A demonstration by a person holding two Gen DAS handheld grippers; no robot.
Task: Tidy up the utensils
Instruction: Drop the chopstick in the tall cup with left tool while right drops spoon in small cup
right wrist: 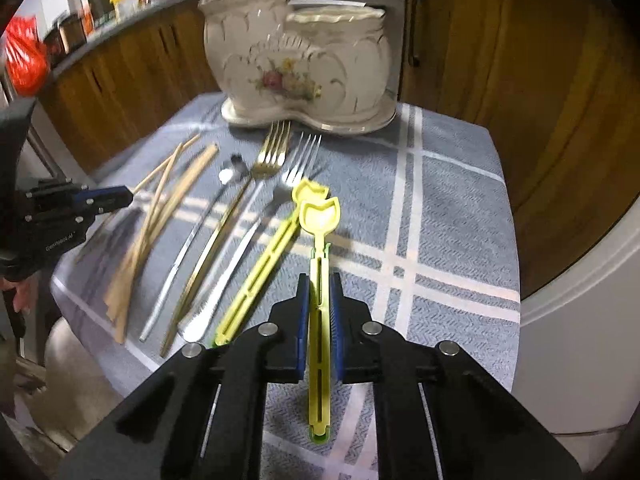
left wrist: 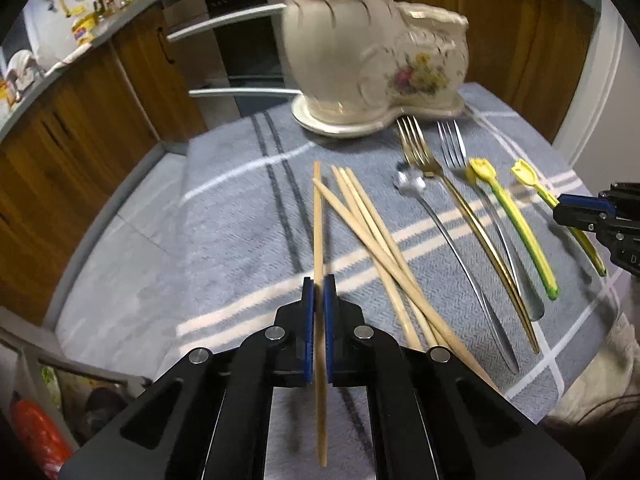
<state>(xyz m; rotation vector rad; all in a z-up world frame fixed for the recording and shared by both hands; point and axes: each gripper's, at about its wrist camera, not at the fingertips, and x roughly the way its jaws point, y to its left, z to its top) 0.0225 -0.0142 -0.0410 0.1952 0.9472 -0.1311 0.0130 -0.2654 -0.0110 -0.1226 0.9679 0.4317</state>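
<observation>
My left gripper (left wrist: pixel 319 285) is shut on one wooden chopstick (left wrist: pixel 318 220), which runs lengthwise between the blue pads; three more chopsticks (left wrist: pixel 372 236) lie crossed just to its right. My right gripper (right wrist: pixel 320 283) is shut on a yellow tulip-headed spoon (right wrist: pixel 320 216) by its slotted handle. A second yellow spoon (right wrist: pixel 260 268) lies to its left, beside a silver fork (right wrist: pixel 296 172), a gold fork (right wrist: pixel 272 156) and a silver spoon (right wrist: pixel 228 176). The cream two-part ceramic holder (left wrist: pixel 360 64) stands at the far edge of the cloth.
A blue-grey striped cloth (left wrist: pixel 224 208) covers the small table. Wooden cabinets (left wrist: pixel 80 128) and an oven with silver handles (left wrist: pixel 228 20) stand behind it. A white appliance (right wrist: pixel 580 320) is at the right. An orange bag (left wrist: pixel 36 432) sits low at the left.
</observation>
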